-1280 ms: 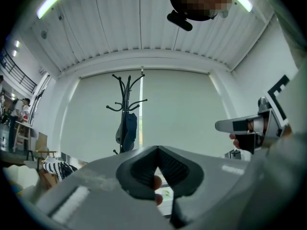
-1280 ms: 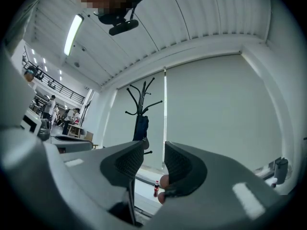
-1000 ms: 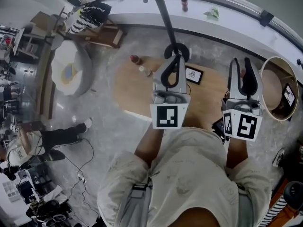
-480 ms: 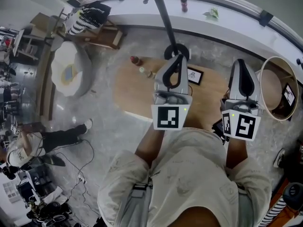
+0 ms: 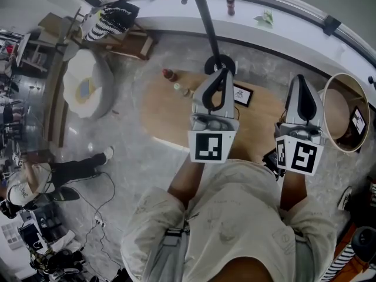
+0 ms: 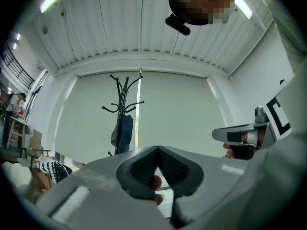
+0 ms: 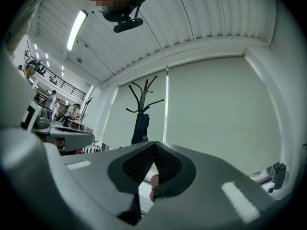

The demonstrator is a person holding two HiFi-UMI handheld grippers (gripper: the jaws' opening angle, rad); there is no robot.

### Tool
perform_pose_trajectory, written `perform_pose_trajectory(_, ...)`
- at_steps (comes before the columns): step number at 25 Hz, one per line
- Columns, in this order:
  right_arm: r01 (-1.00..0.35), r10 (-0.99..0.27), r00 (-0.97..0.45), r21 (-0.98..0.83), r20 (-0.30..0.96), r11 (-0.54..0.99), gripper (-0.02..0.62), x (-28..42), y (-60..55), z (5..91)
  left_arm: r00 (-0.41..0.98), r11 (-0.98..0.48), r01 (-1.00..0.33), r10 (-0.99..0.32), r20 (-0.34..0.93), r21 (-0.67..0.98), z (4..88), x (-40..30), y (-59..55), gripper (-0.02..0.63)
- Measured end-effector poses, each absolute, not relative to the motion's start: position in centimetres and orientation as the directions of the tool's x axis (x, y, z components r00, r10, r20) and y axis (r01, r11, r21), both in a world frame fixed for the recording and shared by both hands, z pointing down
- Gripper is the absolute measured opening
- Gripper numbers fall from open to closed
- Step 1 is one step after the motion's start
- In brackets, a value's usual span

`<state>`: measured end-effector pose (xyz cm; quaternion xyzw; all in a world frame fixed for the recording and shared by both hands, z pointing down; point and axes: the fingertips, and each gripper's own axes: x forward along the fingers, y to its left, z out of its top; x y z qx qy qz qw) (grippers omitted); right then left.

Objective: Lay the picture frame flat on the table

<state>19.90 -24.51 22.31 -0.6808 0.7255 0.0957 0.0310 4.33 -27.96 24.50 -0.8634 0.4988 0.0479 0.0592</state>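
Frame (image 5: 241, 93) sits on table's (image 5: 164, 113) far side, beyond both raised grippers
Its long axis runs left to right, pale face showing, print unreadable. Left gripper (image 5: 222, 71) is closed and empty; right gripper (image 5: 300, 77) has just closed on nothing

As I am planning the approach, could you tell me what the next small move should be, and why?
Probably open the left gripper and lower it toward the picture frame: its fingers are shut on nothing and held above the table, where the frame sits.
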Motion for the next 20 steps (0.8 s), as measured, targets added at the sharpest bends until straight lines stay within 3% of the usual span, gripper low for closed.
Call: perform_pose_trajectory(20,-0.993,-0.987,-0.068,0.103,-0.144,0.053,0.002,19.55,-25.24,23.04,0.492,-0.493,-0.870,-0.860,-0.139,-0.028,24.94,3.92,-28.75,0.005)
